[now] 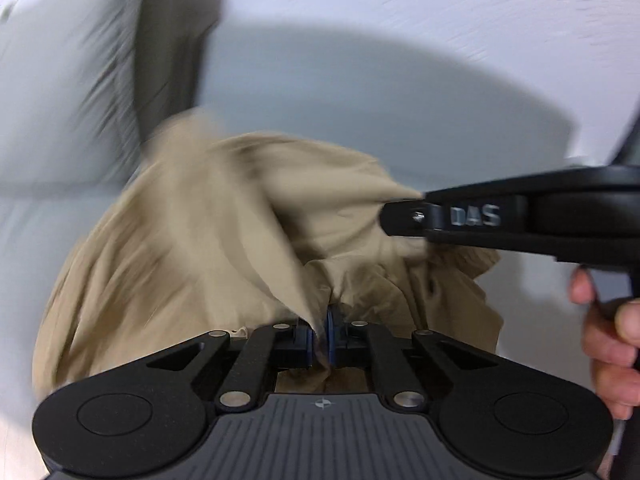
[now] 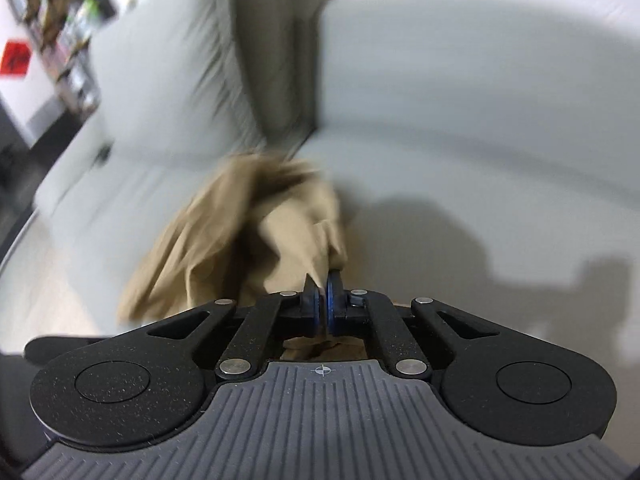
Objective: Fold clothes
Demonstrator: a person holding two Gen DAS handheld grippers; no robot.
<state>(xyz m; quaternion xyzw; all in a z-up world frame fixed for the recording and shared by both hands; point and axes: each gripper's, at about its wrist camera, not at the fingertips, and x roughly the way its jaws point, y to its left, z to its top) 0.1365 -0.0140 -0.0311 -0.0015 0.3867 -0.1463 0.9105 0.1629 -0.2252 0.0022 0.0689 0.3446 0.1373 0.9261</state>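
Both grippers are clamped on the same crumpled tan cotton garment (image 1: 208,240), and the next move turns on how the cloth hangs between them. The left gripper (image 1: 320,336) has its blue-padded jaws pressed together on a pinched fold at the garment's near edge. The right gripper (image 1: 390,220) reaches in from the right of the left wrist view and bites a second point of the same edge, a little farther off and higher; a hand (image 1: 612,332) holds its grip. In its own view the right gripper (image 2: 322,306) has its jaws together on a peak of tan cloth, the rest of the garment (image 2: 224,240) trailing away to the left and far side.

The garment lies bunched on a pale grey upholstered sofa (image 2: 440,120), its bulk to the left of and beyond both grippers. The two held points are near each other, so I judge they must draw apart sideways before the cloth hangs flat. Blur hides what kind of garment it is.
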